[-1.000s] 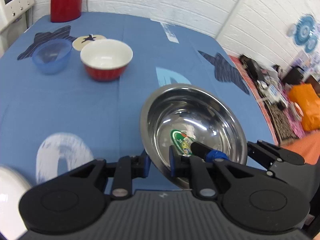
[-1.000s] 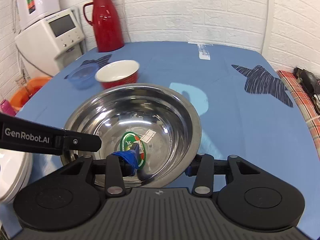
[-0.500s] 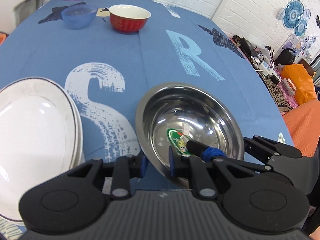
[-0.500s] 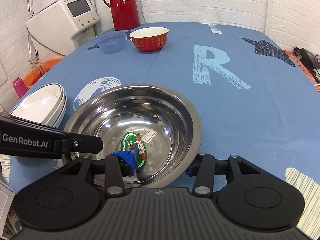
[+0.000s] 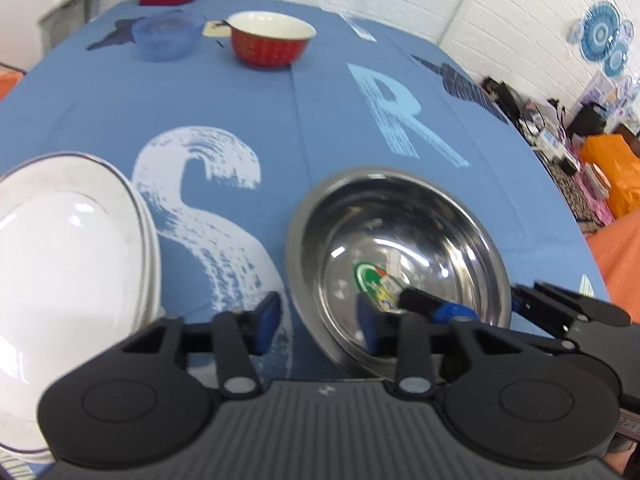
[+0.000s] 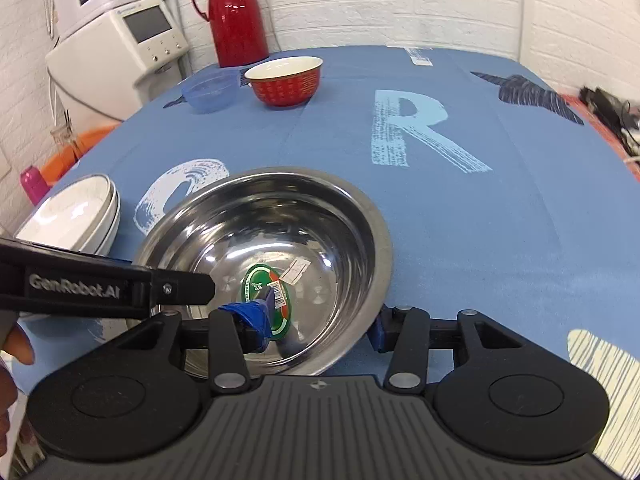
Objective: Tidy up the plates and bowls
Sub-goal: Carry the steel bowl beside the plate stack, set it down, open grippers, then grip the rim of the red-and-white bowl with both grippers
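Blue-clothed table (image 6: 480,208) (big printed letters), white plates (image 5: 60,248); steel bowl (image 6: 320,216), red bowl (image 6: 285,82), blue bowl (image 6: 210,92), red thermos (image 6: 236,12)

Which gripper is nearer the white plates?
Left. The left gripper sits beside the white plates, straddling the steel bowl's near-left rim; the right gripper straddles its right rim, farther away.

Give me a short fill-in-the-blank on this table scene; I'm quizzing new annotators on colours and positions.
1. The bowl that both grippers straddle is made of shiny ____.
2. The bowl beside the blue plastic bowl is ____ outside.
3. The jug at the table's far edge is ____.
4. The stacked plates are ____.

Missing words: metal; red; red; white
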The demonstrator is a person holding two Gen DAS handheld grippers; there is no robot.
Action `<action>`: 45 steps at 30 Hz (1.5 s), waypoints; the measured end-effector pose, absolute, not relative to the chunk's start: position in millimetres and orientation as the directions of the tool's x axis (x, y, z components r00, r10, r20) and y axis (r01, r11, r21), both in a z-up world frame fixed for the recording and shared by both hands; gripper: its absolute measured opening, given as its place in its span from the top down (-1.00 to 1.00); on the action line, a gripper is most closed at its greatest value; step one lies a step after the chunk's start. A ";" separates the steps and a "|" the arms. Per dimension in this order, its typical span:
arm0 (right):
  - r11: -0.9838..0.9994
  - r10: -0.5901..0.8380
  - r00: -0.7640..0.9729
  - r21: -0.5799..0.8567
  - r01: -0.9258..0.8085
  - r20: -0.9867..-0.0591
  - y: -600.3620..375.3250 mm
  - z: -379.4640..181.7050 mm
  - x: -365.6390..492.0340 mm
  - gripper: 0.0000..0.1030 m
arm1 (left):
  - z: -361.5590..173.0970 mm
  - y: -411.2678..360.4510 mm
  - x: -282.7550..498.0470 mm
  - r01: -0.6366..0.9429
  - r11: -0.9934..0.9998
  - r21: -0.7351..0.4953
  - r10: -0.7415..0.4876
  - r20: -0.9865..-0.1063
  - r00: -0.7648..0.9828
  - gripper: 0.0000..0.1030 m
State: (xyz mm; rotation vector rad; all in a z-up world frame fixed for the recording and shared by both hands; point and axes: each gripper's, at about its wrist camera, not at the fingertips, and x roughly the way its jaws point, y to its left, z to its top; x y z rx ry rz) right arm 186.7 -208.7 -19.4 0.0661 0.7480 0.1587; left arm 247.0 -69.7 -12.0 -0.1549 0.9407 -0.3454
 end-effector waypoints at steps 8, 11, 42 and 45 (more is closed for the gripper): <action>0.985 0.142 0.784 0.161 -0.054 -0.604 -226.6 0.7 166.2 0.35 | 8.2 -63.6 242.5 0.233 0.924 -0.303 -0.382 -0.724 0.575 -0.02; 0.983 0.139 0.801 0.180 -0.039 -0.582 -232.7 7.5 156.9 0.34 | 15.7 -58.8 239.1 0.244 0.914 -0.324 -0.405 -0.709 0.578 -0.04; 0.983 0.185 0.745 0.135 -0.127 -0.641 -214.8 52.7 338.9 0.26 | 47.1 4.1 400.6 0.037 0.874 -0.485 -0.406 -0.687 0.602 -0.12; 0.982 0.187 0.724 0.129 -0.136 -0.664 -208.0 48.5 389.4 0.26 | 32.8 2.9 439.2 -0.076 0.819 -0.569 -0.428 -0.694 0.579 -0.12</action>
